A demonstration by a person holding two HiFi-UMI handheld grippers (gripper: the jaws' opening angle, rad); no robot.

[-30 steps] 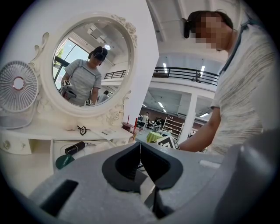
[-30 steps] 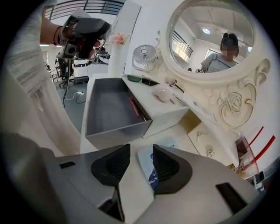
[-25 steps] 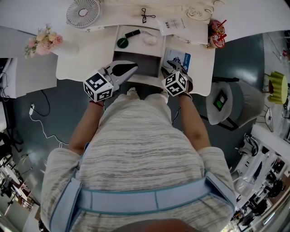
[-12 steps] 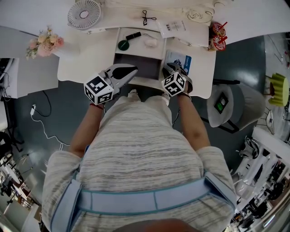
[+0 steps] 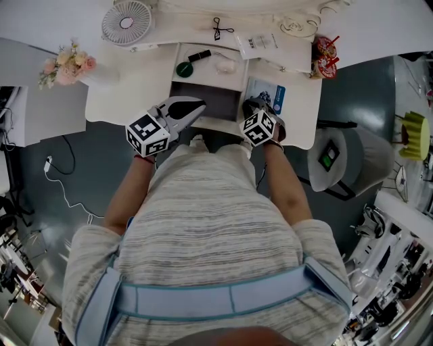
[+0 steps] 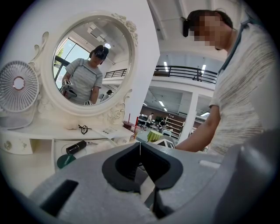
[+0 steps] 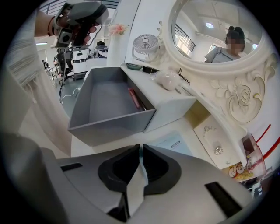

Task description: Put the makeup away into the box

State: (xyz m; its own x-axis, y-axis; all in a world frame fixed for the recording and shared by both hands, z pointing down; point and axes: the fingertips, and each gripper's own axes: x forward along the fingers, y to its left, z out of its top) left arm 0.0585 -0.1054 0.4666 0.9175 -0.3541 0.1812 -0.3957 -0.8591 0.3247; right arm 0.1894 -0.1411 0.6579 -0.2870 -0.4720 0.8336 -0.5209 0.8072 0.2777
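The grey drawer box (image 5: 215,100) stands pulled out from the white dressing table (image 5: 128,94). A pink stick (image 7: 133,97) lies inside it. On the ledge behind lie a black tube (image 5: 198,54), a green round compact (image 5: 184,67) and a pale puff (image 5: 224,65). My left gripper (image 5: 193,107) hovers at the drawer's left front corner, shut and empty. My right gripper (image 5: 256,105) hangs over a blue-and-white card (image 5: 269,90) to the right of the drawer. Its jaws have just been closing and now stand shut with nothing between them (image 7: 141,148).
An oval mirror (image 6: 89,65) rises behind the ledge, with a small fan (image 5: 126,20) and flowers (image 5: 65,62) to its left. An eyelash curler (image 5: 221,27), a leaflet (image 5: 260,42) and a red-printed cup (image 5: 324,51) sit on the top. A grey chair (image 5: 348,159) stands at the right.
Both grippers keep their places at the table's front edge. The right one's fingers look drawn closer together than a second ago.
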